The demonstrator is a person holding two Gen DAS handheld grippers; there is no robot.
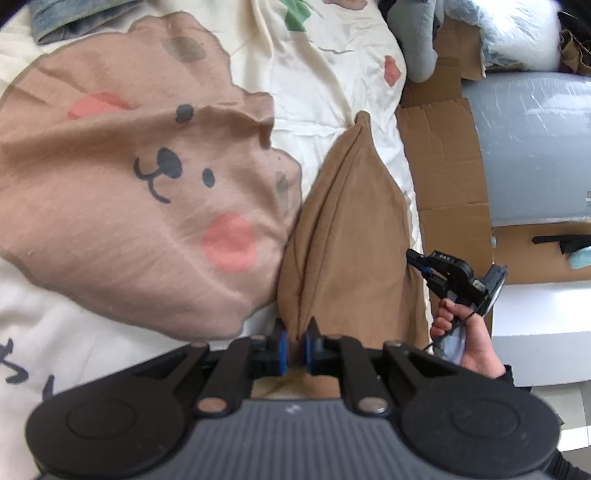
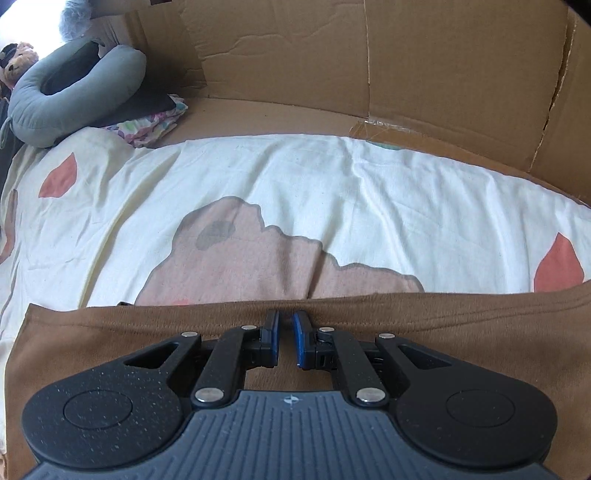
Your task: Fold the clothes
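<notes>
A brown garment [image 1: 351, 229] lies bunched in long folds over the cream bear-print sheet [image 1: 147, 166]. My left gripper [image 1: 295, 343] is shut on its near end, with fabric pinched between the blue pads. At the cloth's right edge a hand [image 1: 469, 343] holds my right gripper [image 1: 415, 258]. In the right wrist view the brown garment [image 2: 443, 332] spreads wide below my right gripper [image 2: 286, 328]. Its hem runs just past the fingertips, and the narrow jaws grip the cloth near that hem.
Flattened cardboard [image 2: 406, 55] walls the far side of the bed and lies beside it [image 1: 443, 166]. A grey neck pillow [image 2: 74, 85] rests on folded clothes at the far left. Denim [image 1: 74, 14] lies at the sheet's top corner. A grey wrapped bundle [image 1: 535, 147] sits to the right.
</notes>
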